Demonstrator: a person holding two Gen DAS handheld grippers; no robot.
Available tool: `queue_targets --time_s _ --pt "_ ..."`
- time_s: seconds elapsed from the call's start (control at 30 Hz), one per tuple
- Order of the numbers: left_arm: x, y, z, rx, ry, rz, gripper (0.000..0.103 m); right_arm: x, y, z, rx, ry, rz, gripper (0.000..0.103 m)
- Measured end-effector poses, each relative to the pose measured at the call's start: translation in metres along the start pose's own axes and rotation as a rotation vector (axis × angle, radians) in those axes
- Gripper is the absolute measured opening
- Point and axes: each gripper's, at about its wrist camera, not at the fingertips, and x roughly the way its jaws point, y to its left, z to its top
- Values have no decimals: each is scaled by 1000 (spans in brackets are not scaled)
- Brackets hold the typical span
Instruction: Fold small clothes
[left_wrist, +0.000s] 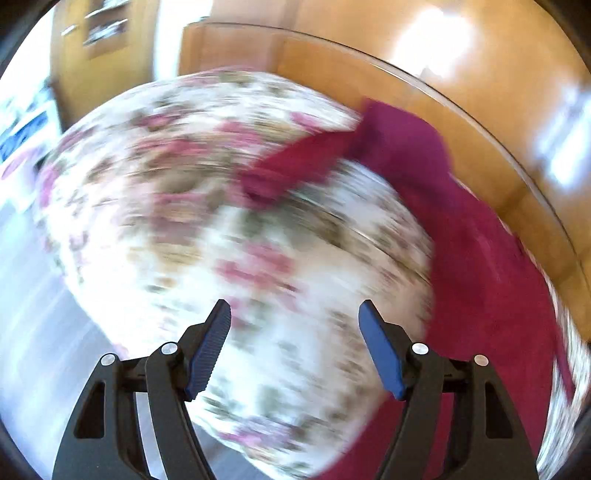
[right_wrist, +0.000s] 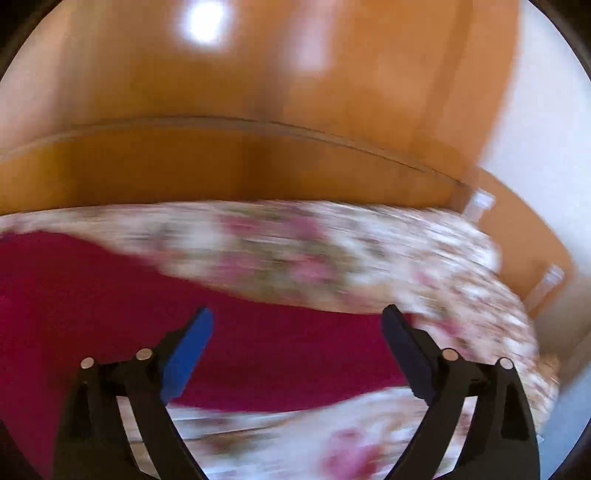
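Observation:
A dark red garment (left_wrist: 476, 251) lies spread on a bed with a floral cover (left_wrist: 207, 229); one long narrow part of it reaches left across the cover. In the left wrist view my left gripper (left_wrist: 295, 314) hangs open over the floral cover, left of the red cloth, with nothing between its blue pads. From the right wrist, the same red garment (right_wrist: 258, 350) fills the lower left. My right gripper (right_wrist: 297, 319) stands wide open above it, and its pads hold nothing. Both views are blurred by motion.
A wooden headboard (right_wrist: 240, 170) runs along the far side of the bed, with a wooden wardrobe (right_wrist: 258, 55) behind it. Pale floor (left_wrist: 33, 325) shows off the bed's left edge. A white wall (right_wrist: 546, 147) is at the right.

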Motion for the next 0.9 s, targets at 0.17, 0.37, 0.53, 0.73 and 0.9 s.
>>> queue_targets --time_s 0.17,0.37,0.53,0.73,0.9 --pt "-6 5 15 128 -104 115 71 -21 129 -9 -112 13 305 94" --pt "23 -25 23 383 -180 194 71 -19 245 -38 -145 87 518 94" --pt "59 -28 47 466 -200 220 39 6 279 -62 -120 146 534 94" --pt "39 4 92 263 -104 18 5 20 277 -65 -114 159 548 97" --pt "-27 39 136 74 -119 -149 4 17 279 -67 -124 154 545 99"
